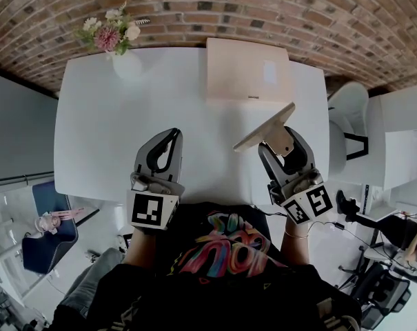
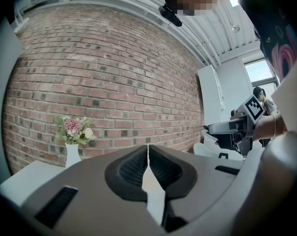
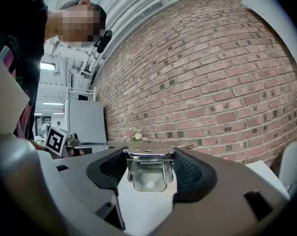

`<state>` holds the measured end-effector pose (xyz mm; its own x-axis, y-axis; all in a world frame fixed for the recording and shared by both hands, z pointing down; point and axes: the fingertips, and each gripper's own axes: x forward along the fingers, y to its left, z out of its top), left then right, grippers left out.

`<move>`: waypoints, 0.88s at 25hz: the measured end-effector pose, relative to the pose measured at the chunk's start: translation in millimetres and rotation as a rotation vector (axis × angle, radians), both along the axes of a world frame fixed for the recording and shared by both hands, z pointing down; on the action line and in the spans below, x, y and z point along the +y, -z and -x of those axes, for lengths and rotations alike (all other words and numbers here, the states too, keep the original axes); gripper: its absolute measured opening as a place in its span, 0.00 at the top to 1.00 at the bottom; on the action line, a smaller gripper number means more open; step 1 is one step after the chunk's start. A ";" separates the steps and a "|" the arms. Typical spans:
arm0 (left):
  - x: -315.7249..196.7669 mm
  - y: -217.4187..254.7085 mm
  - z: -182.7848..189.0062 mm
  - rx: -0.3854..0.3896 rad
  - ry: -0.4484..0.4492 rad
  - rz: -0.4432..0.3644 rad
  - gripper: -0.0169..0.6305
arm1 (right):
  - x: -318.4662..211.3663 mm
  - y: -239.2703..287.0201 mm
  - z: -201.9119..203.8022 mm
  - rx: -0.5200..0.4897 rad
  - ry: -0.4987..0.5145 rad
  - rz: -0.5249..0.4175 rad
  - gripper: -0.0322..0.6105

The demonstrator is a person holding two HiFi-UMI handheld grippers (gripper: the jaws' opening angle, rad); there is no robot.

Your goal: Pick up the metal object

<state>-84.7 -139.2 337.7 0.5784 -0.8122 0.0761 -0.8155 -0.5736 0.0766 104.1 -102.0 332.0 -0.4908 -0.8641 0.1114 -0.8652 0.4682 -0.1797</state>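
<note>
White table (image 1: 105, 116) is sitting against a brick wall (image 1: 277, 12). We are clamping the metal object (image 3: 149, 173), a spring clip, between the right gripper's (image 1: 277, 143) jaws, seemingly lifted over the table's right side, so the pickup looks done. We are hovering the left gripper (image 1: 168, 140) near left, jaws pressed together on nothing, and both grippers are pointing far.

**Left gripper** (image 1: 169, 136) and **right gripper** (image 1: 276, 145): grey moulded shells, with black ribbed pads (image 2: 131, 168) lining the jaws. Each has a rear white cube (image 1: 153, 210) printed with black square markers. **Wearer:** black top (image 1: 194, 292) with a multicoloured swirl graphic (image 1: 230, 250) across the chest.
</note>
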 end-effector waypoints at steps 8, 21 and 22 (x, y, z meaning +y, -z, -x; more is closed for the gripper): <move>-0.8 -0.2 1.0 0.000 0.005 0.003 0.93 | -1.4 -3.3 4.7 -0.006 0.010 0.008 0.47; -2.4 -1.4 3.8 0.004 0.005 0.005 0.93 | -4.1 -6.3 12.3 -0.006 0.023 0.012 0.47; -2.8 -1.3 4.0 0.004 0.005 0.005 0.93 | -4.4 -6.5 12.4 -0.006 0.021 0.012 0.47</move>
